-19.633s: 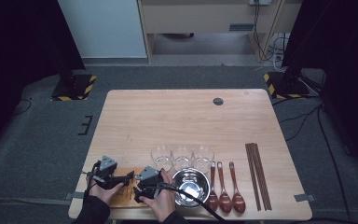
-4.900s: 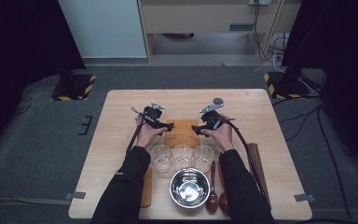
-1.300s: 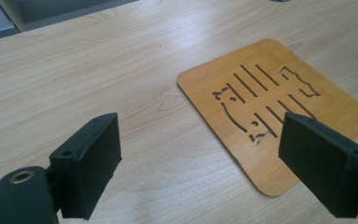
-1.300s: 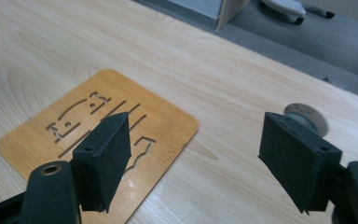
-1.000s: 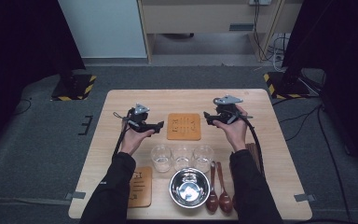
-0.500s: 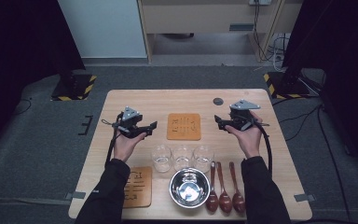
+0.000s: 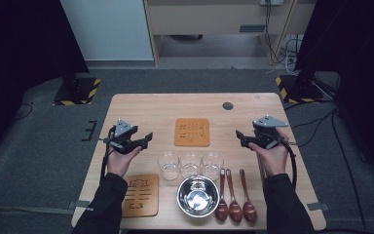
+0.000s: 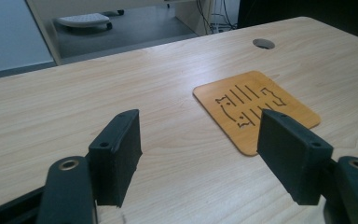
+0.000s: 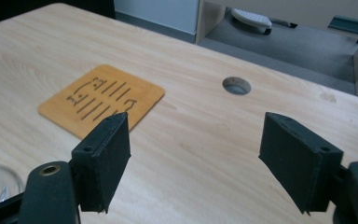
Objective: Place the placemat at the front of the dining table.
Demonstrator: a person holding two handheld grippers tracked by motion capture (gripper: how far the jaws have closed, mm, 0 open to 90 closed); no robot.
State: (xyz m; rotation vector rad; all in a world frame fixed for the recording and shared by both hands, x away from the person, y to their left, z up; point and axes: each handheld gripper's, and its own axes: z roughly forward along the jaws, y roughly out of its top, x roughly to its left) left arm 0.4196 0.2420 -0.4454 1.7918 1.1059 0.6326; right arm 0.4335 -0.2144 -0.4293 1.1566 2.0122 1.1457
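Between the two hands, toward the far middle of the table (image 7: 141, 105), lies the wooden coaster (image 7: 192, 132), flat and untouched. Left gripper (image 7: 146, 139) has just been closing partway, nothing between its jaws. Right gripper (image 7: 239, 137) hangs released and empty, well right of the coaster.

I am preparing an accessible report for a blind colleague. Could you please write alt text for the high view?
A person holds the left gripper and right gripper, both open and empty, above a wooden table, either side of a wooden coaster. Nearer the person lie three glasses, a steel bowl, three wooden spoons and a second coaster.
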